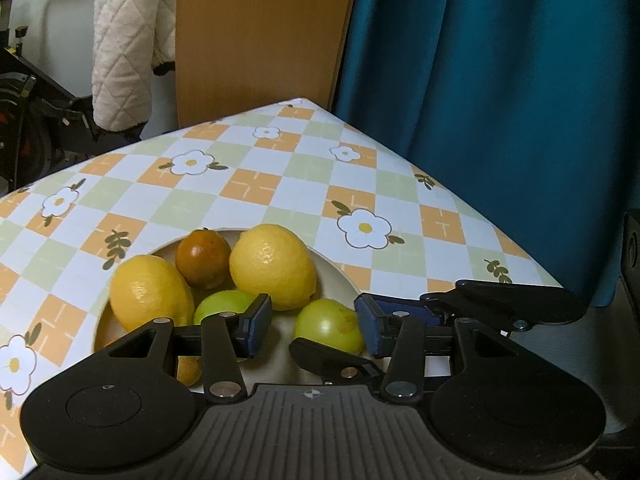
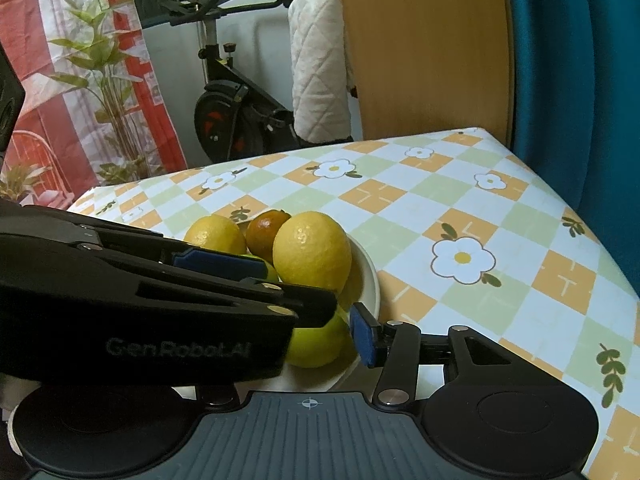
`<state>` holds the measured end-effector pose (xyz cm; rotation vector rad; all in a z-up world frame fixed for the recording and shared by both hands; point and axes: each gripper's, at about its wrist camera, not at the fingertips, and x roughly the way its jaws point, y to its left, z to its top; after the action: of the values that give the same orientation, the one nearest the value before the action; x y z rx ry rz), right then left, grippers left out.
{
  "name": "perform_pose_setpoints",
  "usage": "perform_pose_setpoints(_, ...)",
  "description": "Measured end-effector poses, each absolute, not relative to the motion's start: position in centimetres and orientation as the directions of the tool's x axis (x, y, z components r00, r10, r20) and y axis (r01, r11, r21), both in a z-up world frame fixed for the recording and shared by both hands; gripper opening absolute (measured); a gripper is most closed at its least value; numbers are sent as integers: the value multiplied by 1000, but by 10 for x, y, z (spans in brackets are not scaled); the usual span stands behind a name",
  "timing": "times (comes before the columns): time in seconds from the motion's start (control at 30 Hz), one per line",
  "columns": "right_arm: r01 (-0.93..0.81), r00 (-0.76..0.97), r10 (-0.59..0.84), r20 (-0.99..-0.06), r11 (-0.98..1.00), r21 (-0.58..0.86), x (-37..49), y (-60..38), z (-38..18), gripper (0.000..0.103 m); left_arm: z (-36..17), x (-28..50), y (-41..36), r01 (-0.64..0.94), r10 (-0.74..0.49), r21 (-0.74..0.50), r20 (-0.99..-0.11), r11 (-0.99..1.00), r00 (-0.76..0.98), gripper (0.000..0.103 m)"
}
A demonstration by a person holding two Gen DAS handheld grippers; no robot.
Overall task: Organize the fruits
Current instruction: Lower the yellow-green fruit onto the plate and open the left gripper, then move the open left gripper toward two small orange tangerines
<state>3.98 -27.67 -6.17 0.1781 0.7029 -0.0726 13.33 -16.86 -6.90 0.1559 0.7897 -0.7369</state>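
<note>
A white bowl [image 1: 340, 276] on the checkered table holds two yellow lemons [image 1: 272, 266] [image 1: 150, 298], a dark orange fruit [image 1: 203, 258] and two green fruits [image 1: 328, 324] [image 1: 224, 304]. My left gripper [image 1: 314, 330] is open just above the near side of the bowl, one green fruit between its blue pads, untouched. The right gripper's fingers [image 1: 500, 300] cross in front of it at the right. In the right wrist view the bowl [image 2: 370, 276] and lemons [image 2: 312, 254] show; the left gripper [image 2: 160, 300] hides my right gripper's left finger, so its opening is unclear. Its right pad [image 2: 364, 338] sits beside a green fruit [image 2: 320, 342].
The table [image 1: 280, 184] has a flowered orange, green and white cloth. A blue curtain [image 1: 500, 100] hangs at the right, a wooden panel [image 1: 260, 36] behind. An exercise bike [image 2: 232, 108] with a white quilted cloth [image 2: 316, 60] stands past the far edge.
</note>
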Motion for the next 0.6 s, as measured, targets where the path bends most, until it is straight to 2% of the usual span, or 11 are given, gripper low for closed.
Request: perform_pose_setpoints(0.6, 107, 769, -28, -639, 991, 85, 32, -260, -44, 47, -51, 125, -126, 604, -544, -148, -634, 783, 549, 50)
